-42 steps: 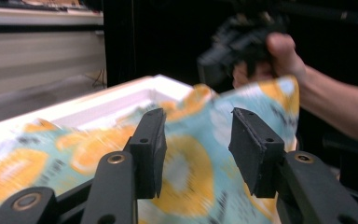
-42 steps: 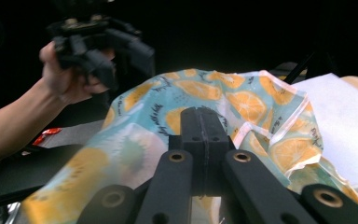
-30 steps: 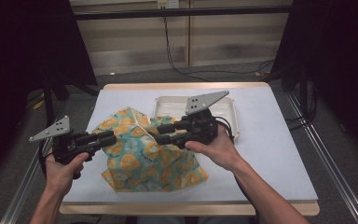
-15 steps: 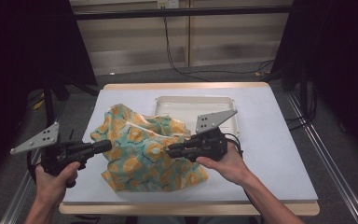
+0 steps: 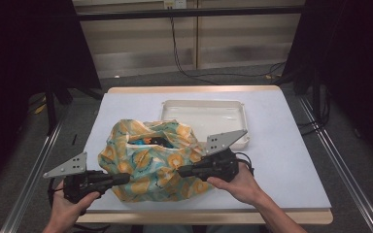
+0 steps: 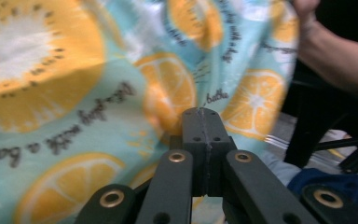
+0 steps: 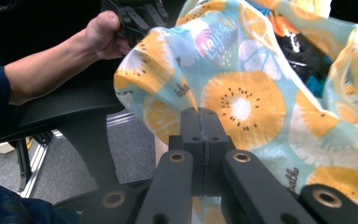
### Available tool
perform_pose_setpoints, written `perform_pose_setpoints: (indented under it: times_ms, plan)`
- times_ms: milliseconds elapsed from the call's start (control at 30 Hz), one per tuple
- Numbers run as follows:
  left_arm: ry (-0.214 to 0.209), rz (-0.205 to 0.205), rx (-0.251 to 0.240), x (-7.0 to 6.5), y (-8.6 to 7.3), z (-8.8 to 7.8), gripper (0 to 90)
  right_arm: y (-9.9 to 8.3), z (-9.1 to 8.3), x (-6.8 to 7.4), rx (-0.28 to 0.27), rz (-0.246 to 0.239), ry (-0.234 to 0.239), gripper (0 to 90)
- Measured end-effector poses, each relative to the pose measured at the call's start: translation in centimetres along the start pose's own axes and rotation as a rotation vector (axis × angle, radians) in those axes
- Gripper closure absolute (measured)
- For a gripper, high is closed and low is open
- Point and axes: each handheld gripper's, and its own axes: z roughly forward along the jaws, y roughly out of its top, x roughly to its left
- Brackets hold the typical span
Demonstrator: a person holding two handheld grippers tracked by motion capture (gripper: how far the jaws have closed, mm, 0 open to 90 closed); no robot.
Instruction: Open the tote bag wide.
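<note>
We are watching a soft cloth bag (image 5: 150, 162), turquoise with printed orange and kiwi slices and script lettering, slumping crumpled on the near middle of the white table (image 5: 281, 160); its mouth is gaping upward, showing dark and orange contents. The left gripper (image 5: 124, 178) is pressing at the bag's near-left edge, the right gripper (image 5: 182, 171) at its near-right side; both are clenched tight, though whether fabric is pinched between them we cannot tell. A shallow white plastic tray (image 5: 245, 121) is sitting just behind the bag. Bare tabletop is lying open to the right.
</note>
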Motion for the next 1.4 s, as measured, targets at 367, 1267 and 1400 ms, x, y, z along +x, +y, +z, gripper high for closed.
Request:
perform_pose_setpoints:
  times_ms: [367, 1267, 1400]
  plan:
    - [-0.023, -0.015, 0.017, 0.5, -0.5, 1.3, 90.0, 3.0, -2.1, -2.0, -0.104, 0.007, -0.035, 66.7]
    - [-0.025, -0.039, 0.035, 1.1, -1.7, 1.9, 90.0, 7.4, 6.7, -8.5, 0.041, 0.055, -0.032, 90.0]
    - [-0.012, -0.048, 0.055, 1.2, -1.8, 2.3, 90.0, 8.1, 5.2, -7.5, -0.001, 0.031, -0.038, 90.0]
